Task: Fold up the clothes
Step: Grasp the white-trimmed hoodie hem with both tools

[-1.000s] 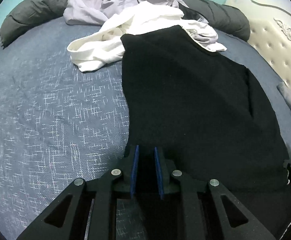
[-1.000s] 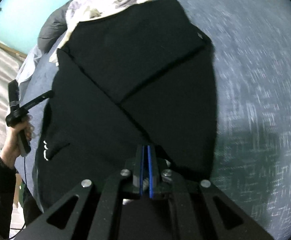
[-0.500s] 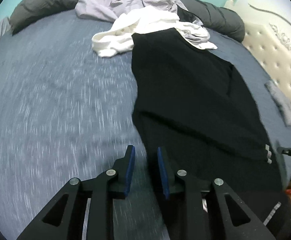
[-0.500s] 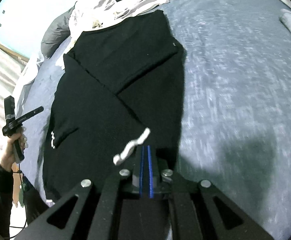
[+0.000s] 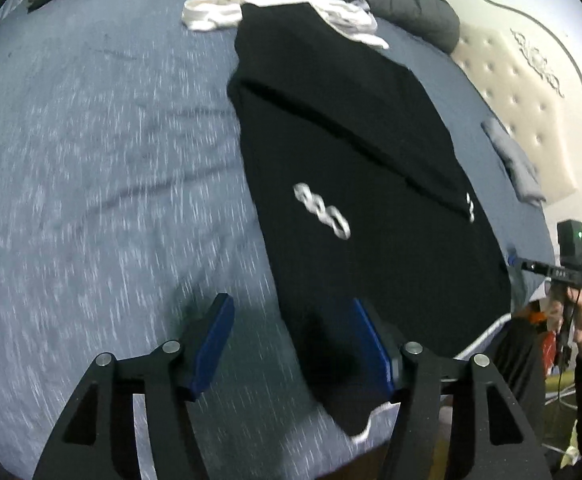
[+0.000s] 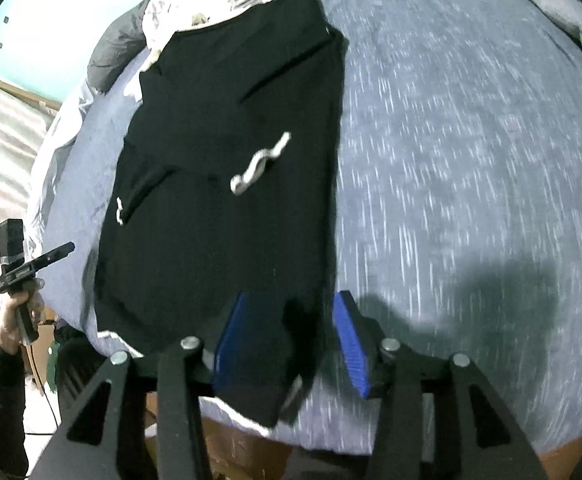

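With both my left gripper [image 5: 291,344] and right gripper [image 6: 287,344] spread wide and gripping nothing, the black garment [image 5: 355,184] lay flat on the bed [image 5: 91,160], long axis running away, near hem corners between each pair of jaws.

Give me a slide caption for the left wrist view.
Open left gripper over black garment laid on blue bed.

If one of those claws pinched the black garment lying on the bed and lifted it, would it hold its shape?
Probably not. The black garment lies flat in soft folded layers, so it would likely droop. Its white drawstring curls loose on top and may slide off. On the blue-grey bedspread, already creased, a push would probably bunch it.
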